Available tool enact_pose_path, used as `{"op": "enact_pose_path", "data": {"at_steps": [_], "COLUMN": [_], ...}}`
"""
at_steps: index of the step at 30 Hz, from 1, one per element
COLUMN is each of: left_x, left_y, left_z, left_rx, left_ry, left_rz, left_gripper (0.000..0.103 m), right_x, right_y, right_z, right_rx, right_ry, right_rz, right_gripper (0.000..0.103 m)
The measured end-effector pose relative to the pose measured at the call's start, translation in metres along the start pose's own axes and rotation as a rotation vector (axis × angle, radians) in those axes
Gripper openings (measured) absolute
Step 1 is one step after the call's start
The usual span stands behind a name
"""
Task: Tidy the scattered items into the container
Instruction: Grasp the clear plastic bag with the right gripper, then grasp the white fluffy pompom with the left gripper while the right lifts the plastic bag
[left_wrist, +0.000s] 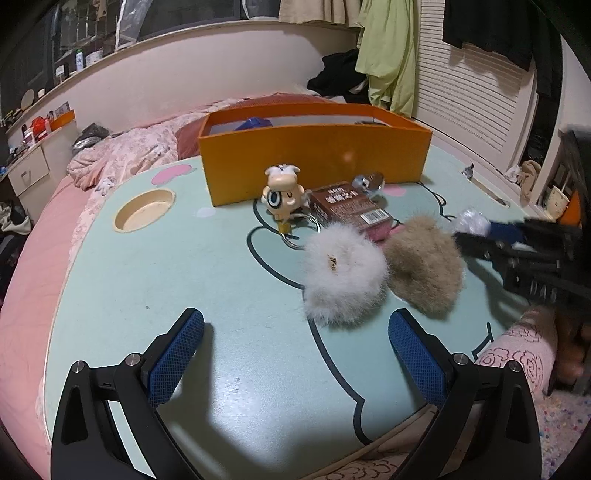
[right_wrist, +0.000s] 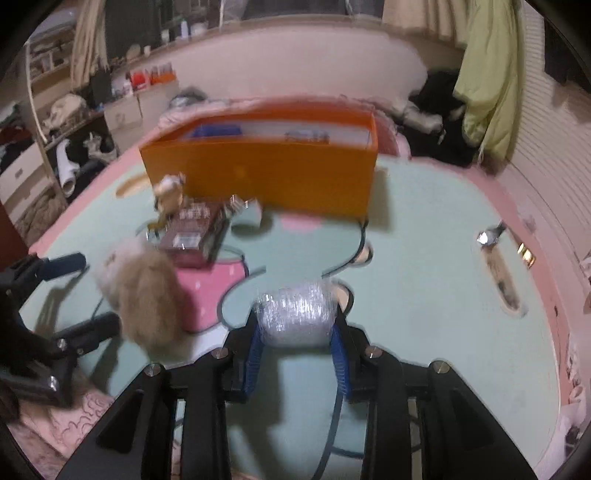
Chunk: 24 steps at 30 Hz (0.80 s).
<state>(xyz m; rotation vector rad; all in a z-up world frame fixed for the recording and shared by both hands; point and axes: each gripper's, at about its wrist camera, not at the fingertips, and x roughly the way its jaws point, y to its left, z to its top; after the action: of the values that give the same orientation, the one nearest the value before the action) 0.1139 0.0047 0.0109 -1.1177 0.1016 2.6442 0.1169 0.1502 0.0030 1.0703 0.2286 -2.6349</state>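
An orange box (left_wrist: 314, 155) (right_wrist: 258, 173) stands at the far side of the green table (left_wrist: 166, 295), with a blue item (left_wrist: 255, 123) inside. In front of it lie a cartoon figure keychain (left_wrist: 282, 192), a brown packet (left_wrist: 351, 210), a shiny silver piece (left_wrist: 367, 181), a white fluffy puff (left_wrist: 343, 273) and a tan puff (left_wrist: 424, 266). My left gripper (left_wrist: 295, 321) hovers open just short of the white puff, holding nothing. My right gripper (right_wrist: 295, 332) is shut on a crinkly clear-plastic bundle (right_wrist: 295, 314) (left_wrist: 471, 219), to the right of the tan puff.
A round cup recess (left_wrist: 144, 210) sits in the table's left part. A long slot (right_wrist: 498, 269) with a foil scrap (right_wrist: 487, 236) lies near the right edge. Pink bedding (left_wrist: 122, 155) surrounds the table, and a floral sleeve (left_wrist: 517, 354) is at the near right.
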Motion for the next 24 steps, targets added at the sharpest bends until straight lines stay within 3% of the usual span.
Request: {"op": "enact_pose_path", "data": {"at_steps": [8, 12, 18, 20, 24], "left_x": [-0.002, 0.008, 0.024, 0.033, 0.034], "left_y": [0.001, 0.003, -0.006, -0.009, -0.007], "left_z": [0.016, 0.029, 0.047, 0.049, 0.046], "left_rx": [0.007, 0.02, 0.085, 0.101, 0.093], "left_ry": [-0.026, 0.003, 0.019, 0.051, 0.049], "left_rz": [0.029, 0.02, 0.018, -0.009, -0.061], "left_gripper": [0.1, 0.1, 0.079, 0.044, 0.039], "right_x": [-0.002, -0.002, -0.002, -0.002, -0.003], "right_y": [-0.002, -0.001, 0.0, 0.0, 0.0], "right_z": [-0.001, -0.002, -0.002, -0.002, -0.002], "right_rx": [0.011, 0.011, 0.013, 0.014, 0.014], "right_ry": [-0.01, -0.01, -0.01, -0.011, -0.012], "right_rz": [0.01, 0.01, 0.011, 0.012, 0.013], "right_gripper": [0.032, 0.032, 0.032, 0.032, 0.032]}}
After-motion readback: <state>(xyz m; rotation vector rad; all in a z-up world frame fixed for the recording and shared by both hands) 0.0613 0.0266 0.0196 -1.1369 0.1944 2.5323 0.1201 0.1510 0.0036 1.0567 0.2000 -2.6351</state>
